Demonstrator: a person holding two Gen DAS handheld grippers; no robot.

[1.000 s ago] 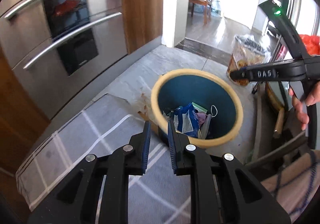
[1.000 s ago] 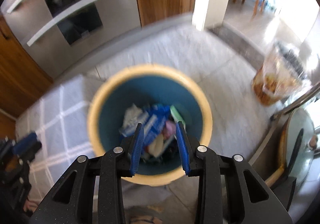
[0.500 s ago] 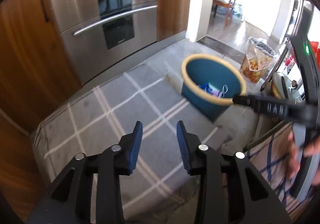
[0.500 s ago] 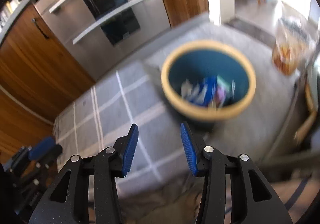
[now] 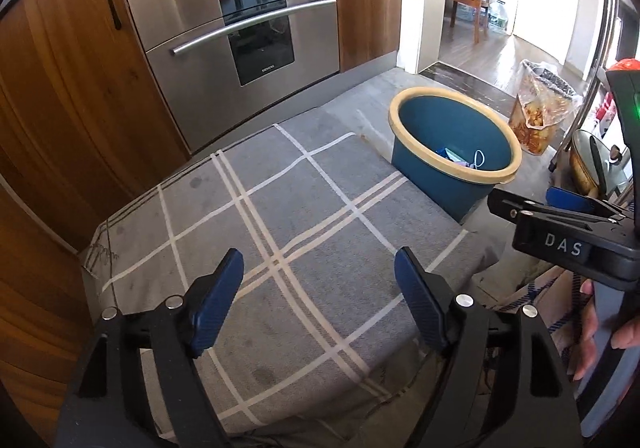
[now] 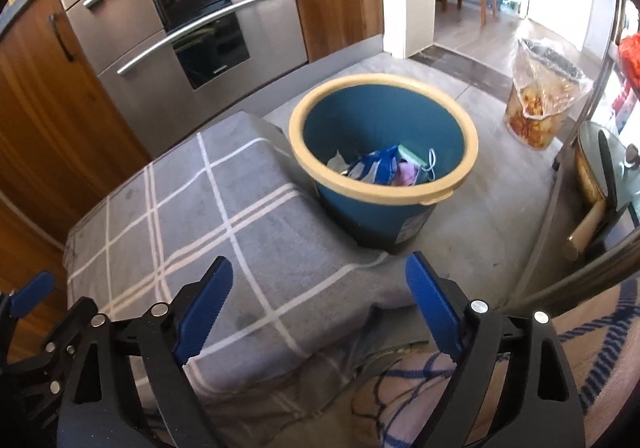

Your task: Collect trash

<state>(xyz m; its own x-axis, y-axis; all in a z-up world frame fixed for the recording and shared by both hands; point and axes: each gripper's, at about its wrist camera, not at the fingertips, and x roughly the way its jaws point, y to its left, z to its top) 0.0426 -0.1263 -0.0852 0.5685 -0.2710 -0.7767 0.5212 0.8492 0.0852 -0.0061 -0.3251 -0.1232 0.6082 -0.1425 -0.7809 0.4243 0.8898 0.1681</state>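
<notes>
**Both grippers empty above the rug, trash gathered in the bin**

The left gripper and the right gripper are held spread wide above the grey rug with white check lines, and nothing is carried between the blue pads of either. The collected trash, a blue-and-white crinkled wrapper with pale paper scraps and what may be a face mask with a looped cord, is seen lying at the bottom of the round blue plastic bin with a cream rim, which stands on the tiled floor just beside the rug's far edge.

The scraps are judged light, soft and easily crushed; a pinch on a raised fold of the wrapper would be suited, since flat film is likely to slip. No loose litter is made out on the rug, though its near end is hidden by the grippers.

Nearby are found a stainless steel double oven set in wooden cabinets, and a clear plastic-lined basket of orange peelings well apart from the bin. The bin's tall wall would be expected to hinder any reach inside.
</notes>
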